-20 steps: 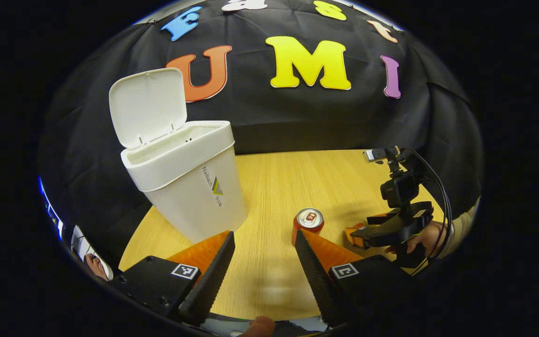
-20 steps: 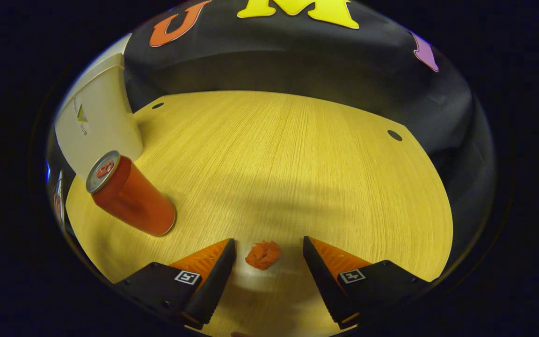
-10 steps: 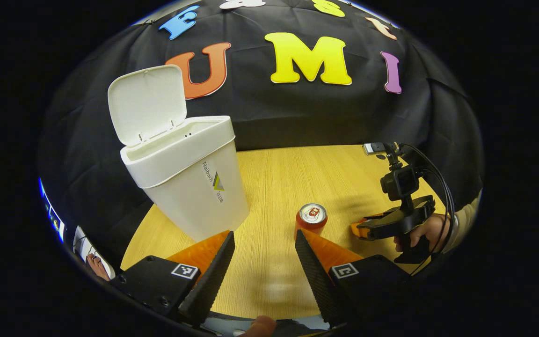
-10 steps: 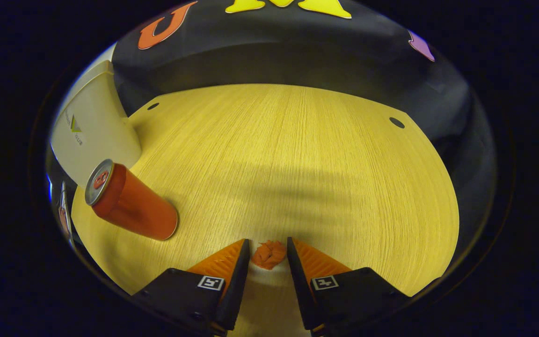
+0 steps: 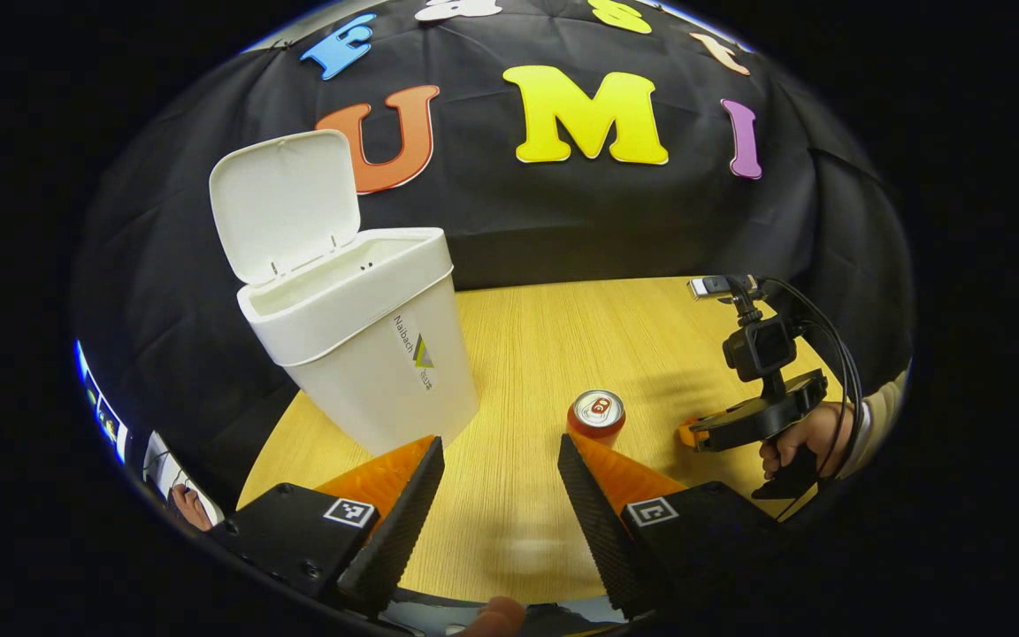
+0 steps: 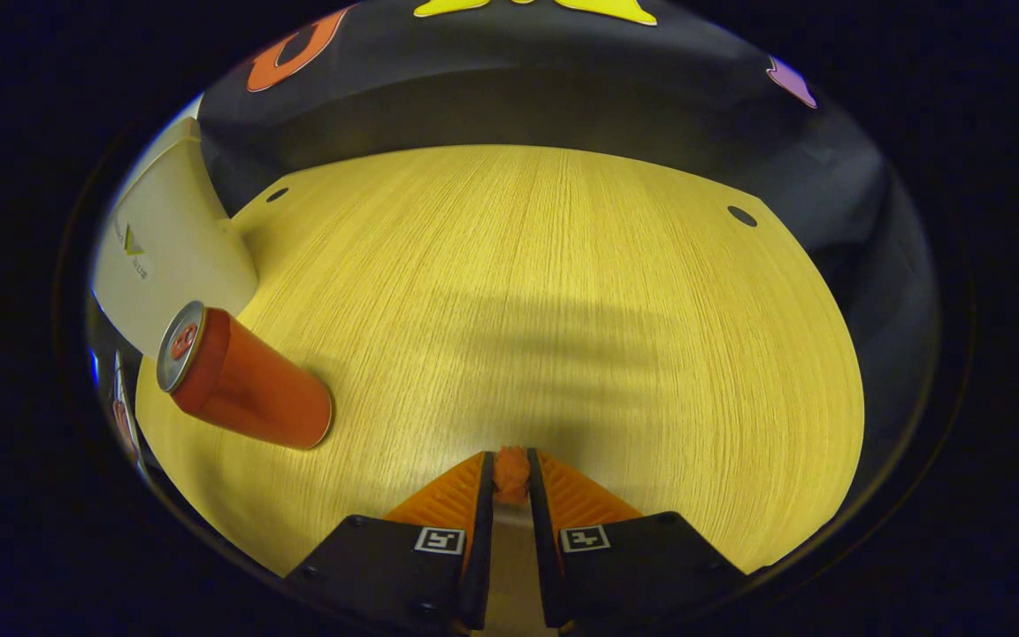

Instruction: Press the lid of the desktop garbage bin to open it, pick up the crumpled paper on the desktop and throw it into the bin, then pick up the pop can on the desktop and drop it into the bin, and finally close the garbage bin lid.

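In the right gripper view the right tongs (image 6: 509, 473) stand nearly closed, with both fingers pressing on the crumpled paper (image 6: 510, 471), a small orange wad squeezed between the tips. The wad sits at or just above the desk (image 6: 563, 292); whether it is off the wood I cannot tell. To the left of these tongs and somewhat farther out stands the pop can (image 6: 244, 389), an orange can with a silver top, apart from the tongs. Beyond the can, farther left, is the white garbage bin (image 6: 169, 257), close behind the can.

In the left gripper view the left tongs (image 5: 496, 464) stand wide apart with nothing between the fingers, hovering above the near part of the desk (image 5: 518, 354). The garbage bin (image 5: 368, 354) stands ahead and to the left of these tongs, its lid (image 5: 286, 203) swung up and back, the mouth uncovered. The pop can (image 5: 596, 418) stands upright just beyond the tip of the right-hand finger, partly hidden by it. Farther right of the can are the right tongs (image 5: 691, 435), low over the desk, held by a hand (image 5: 801, 438) with a pale sleeve (image 5: 883, 414), a small camera mounted on top.
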A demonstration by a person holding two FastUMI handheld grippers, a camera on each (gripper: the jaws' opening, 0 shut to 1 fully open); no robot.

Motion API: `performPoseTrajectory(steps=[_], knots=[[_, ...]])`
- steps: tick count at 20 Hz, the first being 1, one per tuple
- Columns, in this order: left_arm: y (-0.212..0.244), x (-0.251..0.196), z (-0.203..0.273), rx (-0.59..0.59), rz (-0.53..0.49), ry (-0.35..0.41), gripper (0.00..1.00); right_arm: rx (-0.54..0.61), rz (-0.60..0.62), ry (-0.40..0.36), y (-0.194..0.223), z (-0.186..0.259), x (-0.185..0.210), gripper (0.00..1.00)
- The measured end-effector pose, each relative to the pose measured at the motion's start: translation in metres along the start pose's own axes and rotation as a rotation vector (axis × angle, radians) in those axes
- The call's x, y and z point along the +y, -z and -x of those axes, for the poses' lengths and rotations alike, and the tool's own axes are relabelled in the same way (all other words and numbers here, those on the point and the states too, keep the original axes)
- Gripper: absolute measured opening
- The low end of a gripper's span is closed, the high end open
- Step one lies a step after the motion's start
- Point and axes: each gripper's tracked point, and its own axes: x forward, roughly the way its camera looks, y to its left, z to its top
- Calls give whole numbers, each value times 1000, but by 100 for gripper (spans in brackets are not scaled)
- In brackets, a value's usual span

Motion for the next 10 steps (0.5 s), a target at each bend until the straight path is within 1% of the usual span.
performPoseTrajectory(steps=[3,5,8,10], knots=[[-4,-7,3,-12,-28,9,88,-6,-7,-19,3,10,1,24],[-2,-10,3,-18,-45,18,88,-29,-5,-31,1,22,0,24],[-1,-20,0,-15,-74,43,86,-64,-1,-34,-6,52,-9,24],[-3,-30,-4,-20,-79,75,86,-93,-18,-40,-16,73,-16,24]])
